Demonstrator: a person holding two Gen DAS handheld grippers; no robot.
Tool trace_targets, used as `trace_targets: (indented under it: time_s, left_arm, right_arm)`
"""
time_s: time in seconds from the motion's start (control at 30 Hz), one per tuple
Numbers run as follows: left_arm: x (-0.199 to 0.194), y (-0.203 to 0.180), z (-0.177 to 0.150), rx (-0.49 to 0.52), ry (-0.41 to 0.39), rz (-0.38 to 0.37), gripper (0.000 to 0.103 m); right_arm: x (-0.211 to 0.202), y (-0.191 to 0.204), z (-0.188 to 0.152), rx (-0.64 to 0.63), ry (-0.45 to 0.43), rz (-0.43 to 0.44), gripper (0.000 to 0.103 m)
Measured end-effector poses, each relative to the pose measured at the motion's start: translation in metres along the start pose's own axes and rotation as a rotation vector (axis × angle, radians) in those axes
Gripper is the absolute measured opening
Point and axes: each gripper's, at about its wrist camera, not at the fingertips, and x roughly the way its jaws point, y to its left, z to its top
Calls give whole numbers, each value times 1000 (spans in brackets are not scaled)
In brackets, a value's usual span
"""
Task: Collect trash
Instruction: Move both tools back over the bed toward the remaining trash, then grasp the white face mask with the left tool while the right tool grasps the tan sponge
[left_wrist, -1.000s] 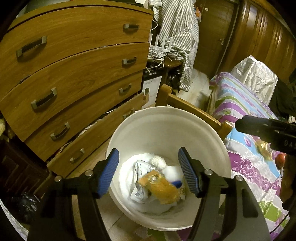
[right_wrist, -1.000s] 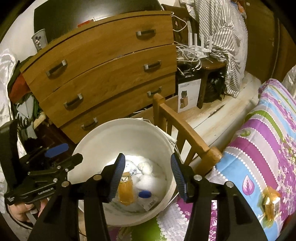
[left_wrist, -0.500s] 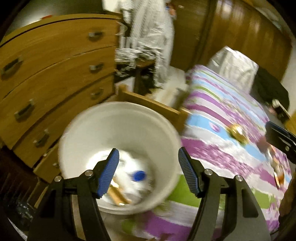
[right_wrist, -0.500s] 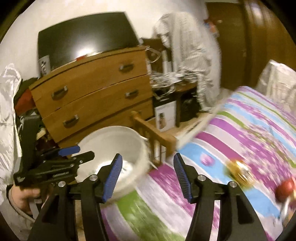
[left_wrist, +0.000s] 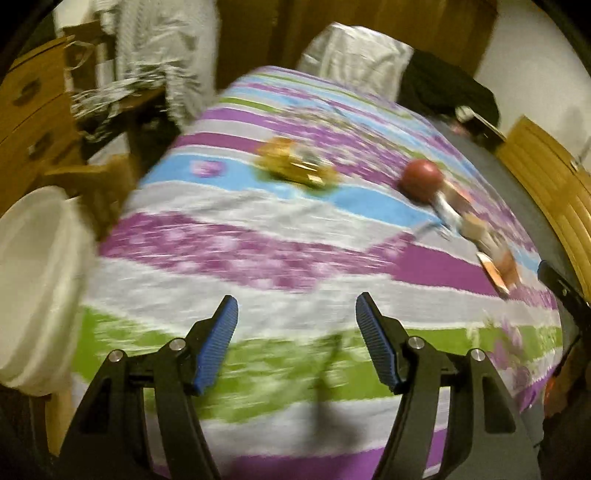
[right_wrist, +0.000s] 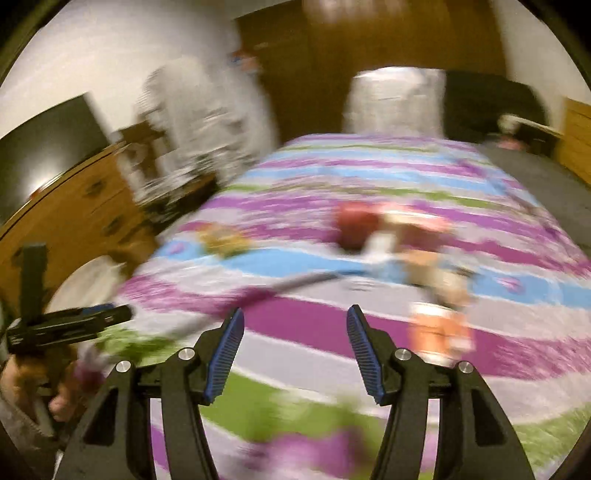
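Observation:
Both views are motion-blurred. On the striped bedspread (left_wrist: 258, 236) lie a crumpled yellow wrapper (left_wrist: 295, 168), a red ball-like object (left_wrist: 421, 179) and orange-and-white packaging (left_wrist: 491, 251). They also show in the right wrist view: the wrapper (right_wrist: 221, 240), the red object (right_wrist: 356, 223), the packaging (right_wrist: 437, 328). My left gripper (left_wrist: 295, 332) is open and empty above the bed's near part. My right gripper (right_wrist: 293, 339) is open and empty, the packaging just to its right. The white bucket (left_wrist: 33, 280) stands at the bed's left edge.
A wooden dresser (left_wrist: 26, 110) stands at the far left, a wooden bedpost (left_wrist: 107, 184) beside the bucket. A silver bag (left_wrist: 354, 62) and dark clothing (left_wrist: 450, 88) lie at the bed's far end. The left gripper (right_wrist: 66, 325) shows in the right wrist view.
Both grippers swung right, from over the bucket to over the bed. The bucket slid to the left edge of view. The trash on the bed came into view.

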Motion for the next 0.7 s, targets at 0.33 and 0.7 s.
trace_targets:
  time_s: [0.33,0.7]
  left_arm:
    - [51,-98,17,126,57,-78,64]
    - [125,-180,67,201,83,-157,62]
  right_arm:
    - [49,-109,-18,128,92,-74,59]
    - [94,-119,-13,144,148,-83,16]
